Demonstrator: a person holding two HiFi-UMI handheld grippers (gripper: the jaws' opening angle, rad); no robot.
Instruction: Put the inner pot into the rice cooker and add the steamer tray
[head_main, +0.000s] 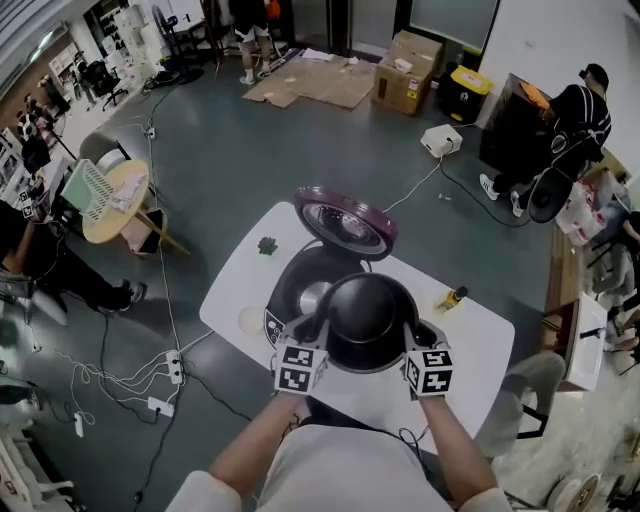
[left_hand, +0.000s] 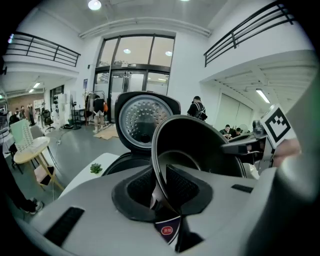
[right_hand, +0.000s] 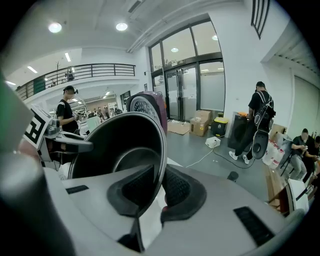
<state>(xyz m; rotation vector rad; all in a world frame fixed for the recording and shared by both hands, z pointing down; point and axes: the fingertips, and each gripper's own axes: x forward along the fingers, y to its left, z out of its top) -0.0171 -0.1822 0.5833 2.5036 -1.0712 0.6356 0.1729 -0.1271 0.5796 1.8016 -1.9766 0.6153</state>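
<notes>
White table (head_main: 232, 290) (green sprig (head_main: 266, 245) aboard)

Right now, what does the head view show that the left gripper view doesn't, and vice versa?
Only the head view: the person's forearms, the whole white table and a small yellow item right of the rice cooker.
Only the left gripper view: how the left gripper pinches the rim of the inner pot, glass doors, balcony railings.
Both: the black pot at the open cooker, its raised lid, the right gripper, a small green thing on the table.
</notes>
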